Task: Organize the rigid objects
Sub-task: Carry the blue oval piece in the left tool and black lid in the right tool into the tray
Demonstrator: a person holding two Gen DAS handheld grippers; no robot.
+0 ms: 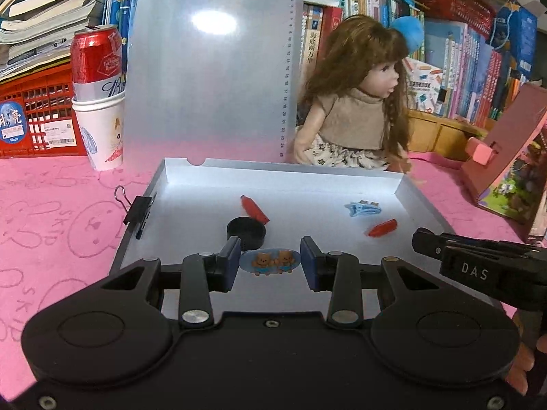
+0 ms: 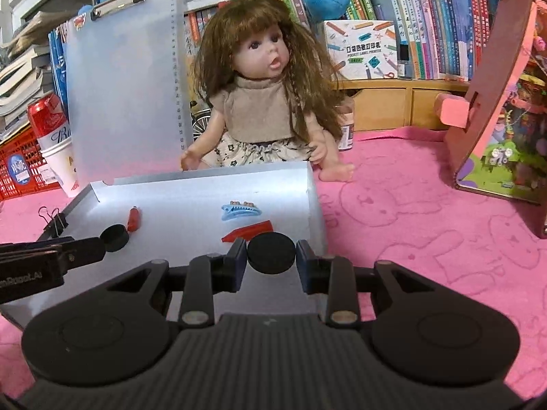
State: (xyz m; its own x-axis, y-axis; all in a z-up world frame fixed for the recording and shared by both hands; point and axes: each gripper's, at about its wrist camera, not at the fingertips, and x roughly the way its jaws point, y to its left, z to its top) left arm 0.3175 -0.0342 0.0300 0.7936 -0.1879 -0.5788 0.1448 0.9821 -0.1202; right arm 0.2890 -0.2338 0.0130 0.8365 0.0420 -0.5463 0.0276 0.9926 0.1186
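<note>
Tray (image 1: 424, 201), doll (image 1: 355, 102) just behind.

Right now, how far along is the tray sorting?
Done: the shallow white tray already holds two red caps, a blue shark-shaped hair clip and a black round disc.
In hand: the left gripper grips an oval blue clip with two bears; the right gripper grips a second black disc, both over the tray.
Left: setting both down; no other loose small pieces show on the pink cloth.

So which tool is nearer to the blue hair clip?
Right. The right tool sits just below the blue hair clip; the left tool sits farther, toward the tray's near left side.
</note>
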